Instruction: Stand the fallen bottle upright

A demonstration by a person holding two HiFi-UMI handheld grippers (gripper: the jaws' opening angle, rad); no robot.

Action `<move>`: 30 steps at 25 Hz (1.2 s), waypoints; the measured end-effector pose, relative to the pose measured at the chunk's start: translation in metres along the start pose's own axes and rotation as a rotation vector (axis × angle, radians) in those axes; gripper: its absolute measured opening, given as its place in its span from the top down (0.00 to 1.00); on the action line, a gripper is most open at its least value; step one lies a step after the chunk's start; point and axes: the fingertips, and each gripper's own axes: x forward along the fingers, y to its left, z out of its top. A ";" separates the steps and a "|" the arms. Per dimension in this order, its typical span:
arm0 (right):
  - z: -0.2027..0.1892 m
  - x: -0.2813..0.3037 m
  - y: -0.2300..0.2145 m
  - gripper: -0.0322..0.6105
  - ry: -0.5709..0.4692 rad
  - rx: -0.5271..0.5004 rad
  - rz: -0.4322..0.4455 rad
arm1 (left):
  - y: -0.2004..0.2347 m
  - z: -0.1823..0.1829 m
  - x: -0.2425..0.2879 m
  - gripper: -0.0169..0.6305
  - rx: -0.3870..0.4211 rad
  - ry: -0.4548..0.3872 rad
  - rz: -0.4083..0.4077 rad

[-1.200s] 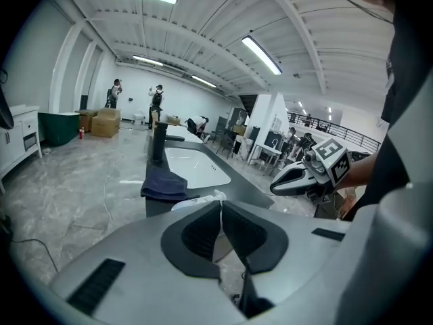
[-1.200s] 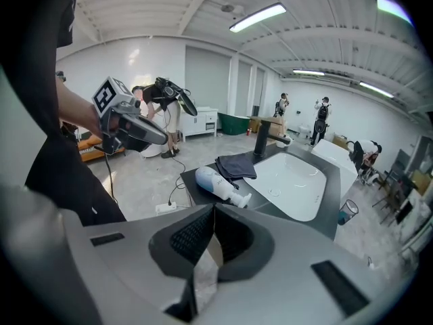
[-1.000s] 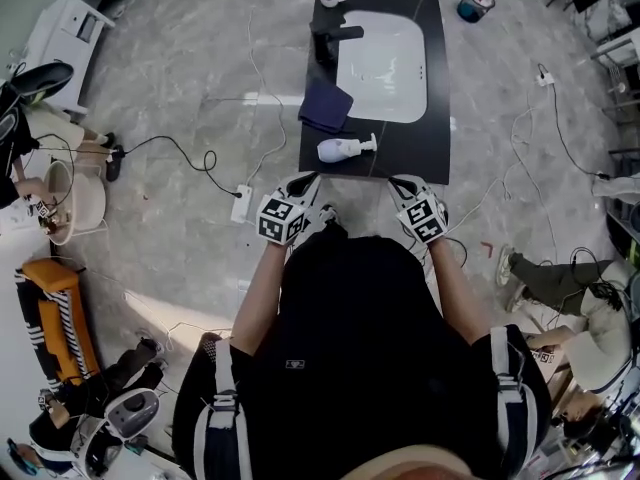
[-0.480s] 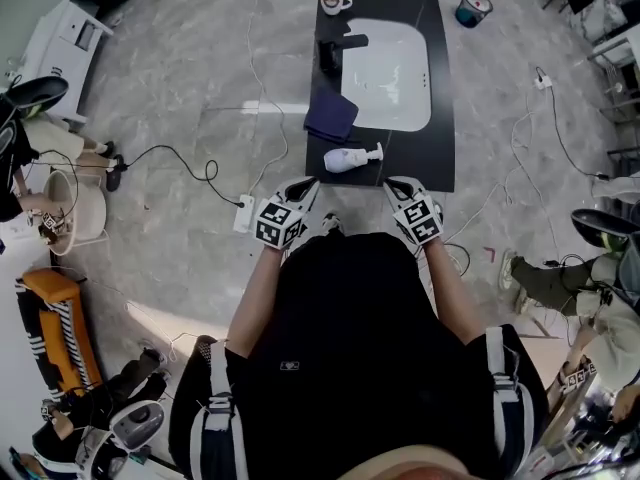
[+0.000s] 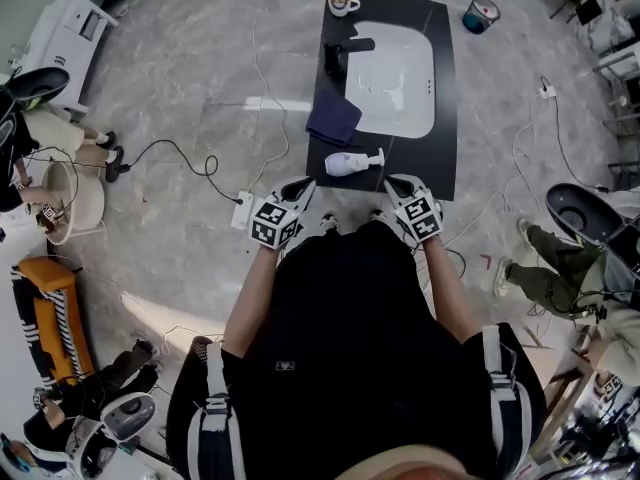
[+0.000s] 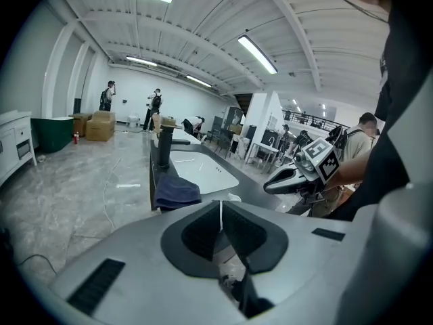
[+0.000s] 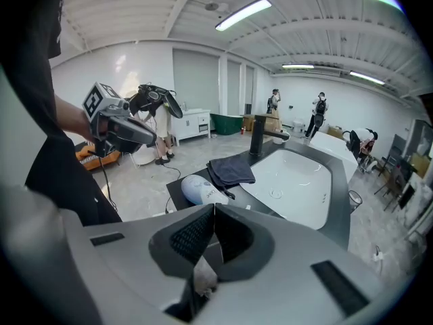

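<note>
A white pump bottle point(image 5: 352, 162) lies on its side on the near end of the black counter point(image 5: 443, 118), pump pointing right. In the right gripper view the white pump bottle point(image 7: 200, 189) lies just past the jaws, which are pressed together with nothing between them. My left gripper point(image 5: 299, 186) and right gripper point(image 5: 397, 184) hover side by side short of the counter's near edge, both shut and empty. In the left gripper view the bottle point(image 6: 233, 197) barely shows above my closed jaws, and the right gripper point(image 6: 270, 185) shows at the right.
A white sink basin point(image 5: 393, 63) is set in the counter with a black tap point(image 5: 343, 51) at its left, a folded dark cloth point(image 5: 334, 118) nearer me and a cup of utensils point(image 5: 341, 4) at the far end. Cables point(image 5: 190, 153) and a power strip point(image 5: 242, 209) lie on the floor at left.
The counter and bottle have shifted slightly in the head view as I stepped. Both grippers have crept a little closer to the counter's near edge, still shut.
</note>
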 end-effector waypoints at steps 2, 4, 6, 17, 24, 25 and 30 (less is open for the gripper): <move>0.002 0.003 -0.005 0.86 0.002 -0.009 0.018 | 0.000 0.003 0.001 0.94 -0.009 -0.003 0.016; 0.004 0.006 -0.009 0.86 0.005 -0.021 0.045 | -0.001 0.005 0.003 0.94 -0.021 -0.006 0.038; 0.004 0.011 -0.013 0.85 0.010 -0.037 0.079 | -0.001 0.008 0.003 0.94 -0.035 -0.012 0.069; -0.004 0.031 -0.041 0.84 0.052 -0.101 0.245 | -0.008 0.025 0.007 0.94 -0.099 -0.034 0.213; -0.017 0.052 -0.044 0.71 0.104 -0.168 0.362 | -0.020 0.019 0.002 0.94 -0.155 -0.034 0.310; -0.018 0.055 -0.045 0.69 0.111 -0.184 0.372 | -0.021 0.016 0.001 0.94 -0.165 -0.034 0.325; -0.030 0.071 -0.050 0.56 0.148 -0.296 0.429 | -0.029 0.005 0.002 0.94 -0.216 -0.041 0.393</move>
